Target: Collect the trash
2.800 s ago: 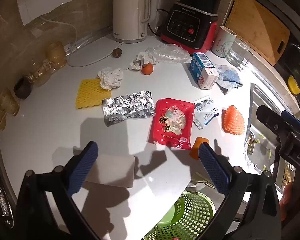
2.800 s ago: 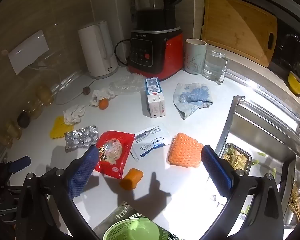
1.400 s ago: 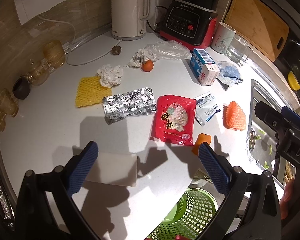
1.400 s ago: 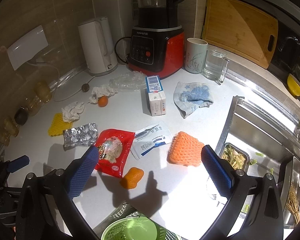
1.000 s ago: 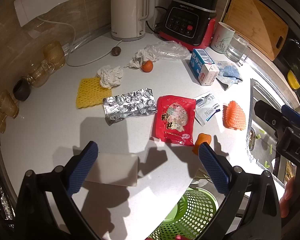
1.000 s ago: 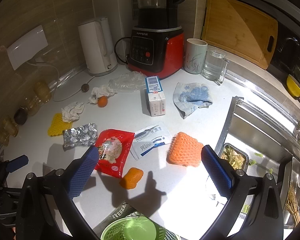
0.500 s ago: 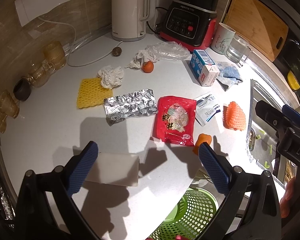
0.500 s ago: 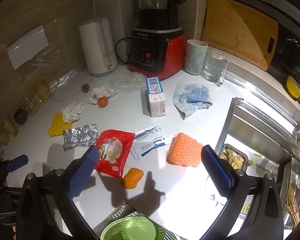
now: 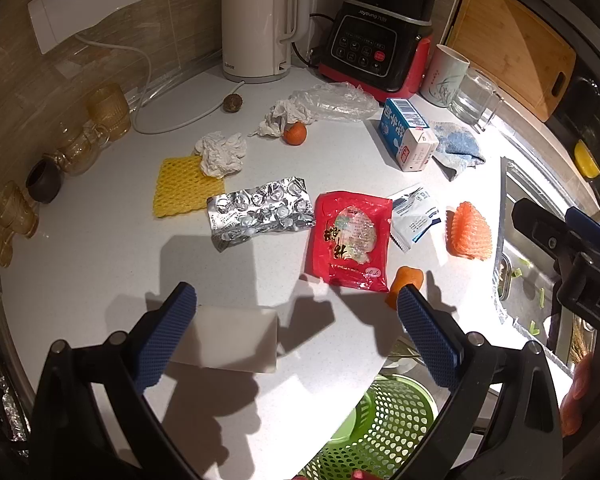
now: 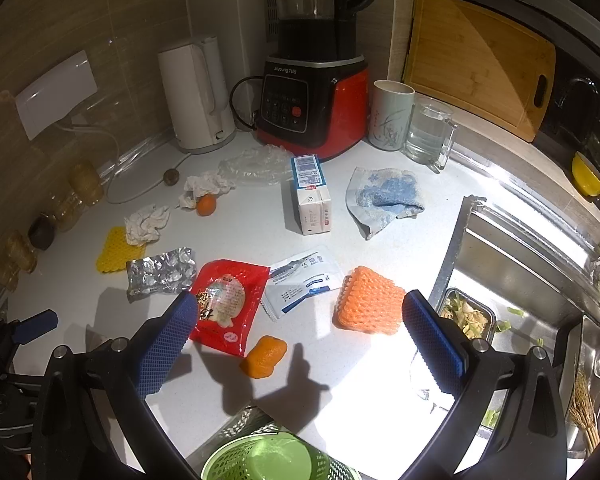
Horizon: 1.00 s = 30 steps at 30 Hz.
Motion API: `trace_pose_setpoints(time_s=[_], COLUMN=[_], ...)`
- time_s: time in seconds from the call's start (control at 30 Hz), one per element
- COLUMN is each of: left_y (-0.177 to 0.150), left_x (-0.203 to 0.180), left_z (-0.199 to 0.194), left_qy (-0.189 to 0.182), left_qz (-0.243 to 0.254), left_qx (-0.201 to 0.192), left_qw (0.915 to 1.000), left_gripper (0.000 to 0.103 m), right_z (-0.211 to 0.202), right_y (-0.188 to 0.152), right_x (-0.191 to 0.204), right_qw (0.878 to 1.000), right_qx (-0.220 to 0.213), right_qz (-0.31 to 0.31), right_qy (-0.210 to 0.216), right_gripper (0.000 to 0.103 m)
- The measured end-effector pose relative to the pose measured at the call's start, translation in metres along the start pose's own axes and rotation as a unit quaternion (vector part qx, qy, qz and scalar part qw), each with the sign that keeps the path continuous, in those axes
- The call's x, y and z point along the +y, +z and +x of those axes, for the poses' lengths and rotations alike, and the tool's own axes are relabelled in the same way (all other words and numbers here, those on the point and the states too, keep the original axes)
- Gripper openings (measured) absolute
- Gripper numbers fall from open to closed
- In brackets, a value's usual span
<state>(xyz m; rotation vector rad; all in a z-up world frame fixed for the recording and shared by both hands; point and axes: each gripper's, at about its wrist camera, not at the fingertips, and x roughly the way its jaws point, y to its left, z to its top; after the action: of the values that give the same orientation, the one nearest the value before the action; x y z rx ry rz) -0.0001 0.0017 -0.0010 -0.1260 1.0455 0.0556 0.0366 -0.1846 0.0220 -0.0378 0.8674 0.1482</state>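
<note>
Little has shifted since the earlier frames: both grippers hover over the counter's front edge as before, and the trash lies where it lay. The left gripper is spread wide and holds nothing, its blue pads knurled; the right gripper is equally wide and empty.

Near the middle of the white counter lies a glossy red snack packet, flat, with a crinkled foil blister sheet just beside it on the left and a white-and-blue sachet on its right. An orange foam net sleeve sits towards the sink-side edge, and a small orange peel-like lump near the front edge. Farther back are a yellow foam net with a crumpled tissue touching its corner, a second tissue beside a small orange fruit, and a clear plastic bag. A milk carton lies on its side.

Below the front edge stands a green perforated basket; its contents cannot be made out.
</note>
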Motion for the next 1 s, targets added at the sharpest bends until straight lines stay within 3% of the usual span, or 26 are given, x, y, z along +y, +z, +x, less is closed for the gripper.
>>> trace_pose_setpoints(time_s=[0.53,0.87,1.0], left_y=[-0.006,-0.061,-0.073], left_x=[0.002,0.044,0.064], left_z=[-0.001,0.017,0.038], left_qy=[0.000,0.009,0.004], left_qz=[0.016,0.067,0.059], left_qx=[-0.010,-0.056,-0.040], left_qw=[0.9998,0.9961,0.9975], left_gripper=[0.096,0.096,0.096], right_z=[-0.001,0.026,0.039], right_y=[-0.002,-0.044,-0.064], right_x=[0.000,-0.001,0.003], right_qw=[1.000,1.000,0.999], right_qx=[0.001,0.021,0.030], right_qz=[0.001,0.019,0.027], right_qy=[-0.001,0.012,0.019], right_gripper=[0.101,0.101,0.101])
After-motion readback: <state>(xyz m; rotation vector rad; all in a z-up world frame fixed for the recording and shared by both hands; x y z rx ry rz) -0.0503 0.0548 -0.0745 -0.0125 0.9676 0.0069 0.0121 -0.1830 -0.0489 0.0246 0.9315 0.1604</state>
